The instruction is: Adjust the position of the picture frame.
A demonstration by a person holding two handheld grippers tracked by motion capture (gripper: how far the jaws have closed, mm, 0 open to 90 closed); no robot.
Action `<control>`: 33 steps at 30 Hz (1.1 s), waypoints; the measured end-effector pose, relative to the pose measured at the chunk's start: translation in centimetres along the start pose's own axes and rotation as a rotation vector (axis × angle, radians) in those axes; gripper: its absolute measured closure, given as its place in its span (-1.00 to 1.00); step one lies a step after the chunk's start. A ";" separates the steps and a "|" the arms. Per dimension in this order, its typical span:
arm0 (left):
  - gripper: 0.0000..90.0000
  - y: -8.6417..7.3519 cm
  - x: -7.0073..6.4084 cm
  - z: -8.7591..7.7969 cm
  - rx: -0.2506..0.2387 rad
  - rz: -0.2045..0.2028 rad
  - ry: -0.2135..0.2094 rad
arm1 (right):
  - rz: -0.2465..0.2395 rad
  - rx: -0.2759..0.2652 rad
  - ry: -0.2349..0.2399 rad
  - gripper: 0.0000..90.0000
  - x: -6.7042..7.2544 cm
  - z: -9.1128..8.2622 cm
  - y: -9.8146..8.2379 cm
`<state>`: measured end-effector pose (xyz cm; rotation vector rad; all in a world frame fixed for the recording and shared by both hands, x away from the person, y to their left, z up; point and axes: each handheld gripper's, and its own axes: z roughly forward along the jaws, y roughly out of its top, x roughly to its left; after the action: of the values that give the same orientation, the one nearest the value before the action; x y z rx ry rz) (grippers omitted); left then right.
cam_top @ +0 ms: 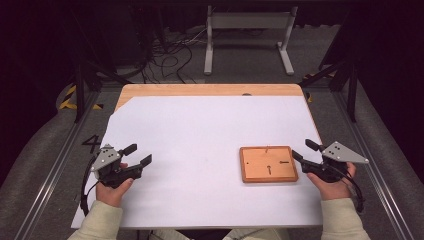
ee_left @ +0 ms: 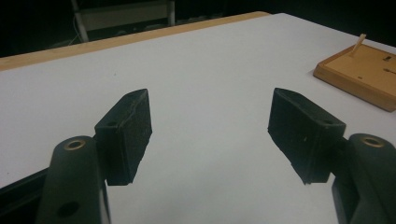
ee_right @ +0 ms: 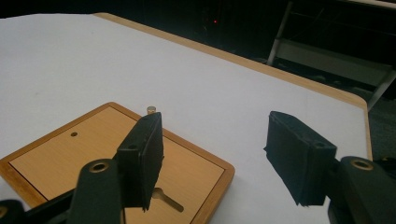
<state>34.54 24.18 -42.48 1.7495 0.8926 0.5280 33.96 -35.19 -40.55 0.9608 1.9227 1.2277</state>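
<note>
High view: wooden frame (cam_top: pixel 268 164) near right gripper (cam_top: pixel 302 150), sheet's edge.

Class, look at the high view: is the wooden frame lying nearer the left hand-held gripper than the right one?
No, the wooden frame lies just beside the right hand-held gripper, far across the white sheet from the left hand-held gripper.

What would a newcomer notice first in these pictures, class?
A wooden frame lies back-up on the white sheet, right of centre. The right gripper sits at its right edge, jaws open, one jaw above the frame. The left gripper hangs open at the sheet's left, well away from the frame.
</note>
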 end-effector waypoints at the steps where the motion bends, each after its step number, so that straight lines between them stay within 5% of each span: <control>1: -0.32 0.0 -0.1 0.0 0.005 0.004 -0.002 | 0.001 0.004 0.000 -0.18 0.0 0.0 0.0; 33: -0.31 0.1 -0.3 0.2 0.010 0.007 0.006 | 0.001 0.007 -0.018 -0.23 -0.2 -0.1 -0.2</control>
<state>34.55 23.86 -42.40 1.7615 0.8955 0.5341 33.92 -35.47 -40.65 0.9741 1.9140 1.2093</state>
